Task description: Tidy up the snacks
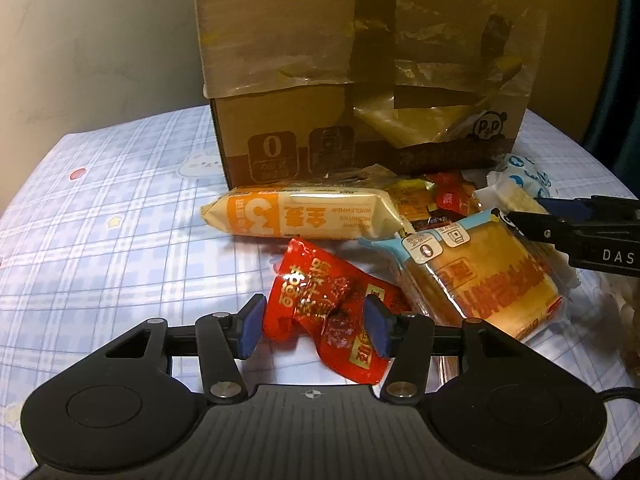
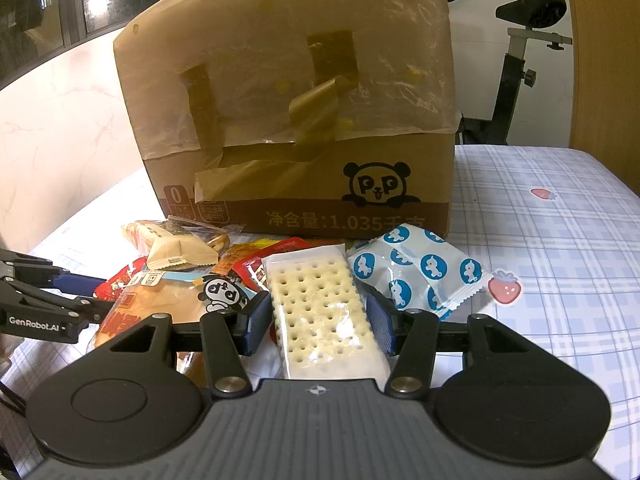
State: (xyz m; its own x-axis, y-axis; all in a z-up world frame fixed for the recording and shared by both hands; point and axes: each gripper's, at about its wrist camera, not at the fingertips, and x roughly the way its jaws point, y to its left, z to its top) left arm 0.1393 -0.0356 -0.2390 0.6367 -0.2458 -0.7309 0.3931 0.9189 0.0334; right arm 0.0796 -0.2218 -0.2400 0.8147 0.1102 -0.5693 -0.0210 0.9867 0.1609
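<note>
1. The left gripper (image 1: pixel 314 330) has its blue pads apart with the red packet (image 1: pixel 328 316) lying between them. The left pad looks just clear of the foil and the right pad is at its crumpled edge, so I judge it loose, not clamped.
2. The packet's long axis runs from far-left to near-right, slanted across the gap between the pads, on the checked cloth (image 1: pixel 120 220). A regrasp would call for closing across its narrow waist.
3. The right gripper (image 2: pixel 318 320) straddles the cracker pack (image 2: pixel 320 312), pads hard against its long sides; it looks clamped. That pack's long axis points away toward the box (image 2: pixel 300 120).
4. The left gripper is the nearer to the red packet; the right gripper's tip enters from the right, over the cake pack (image 1: pixel 480 284).
5. The red packet is shiny foil, creased and twisted, gold print.
6. Other snacks lie heaped before the box, which stands at the far side.
</note>
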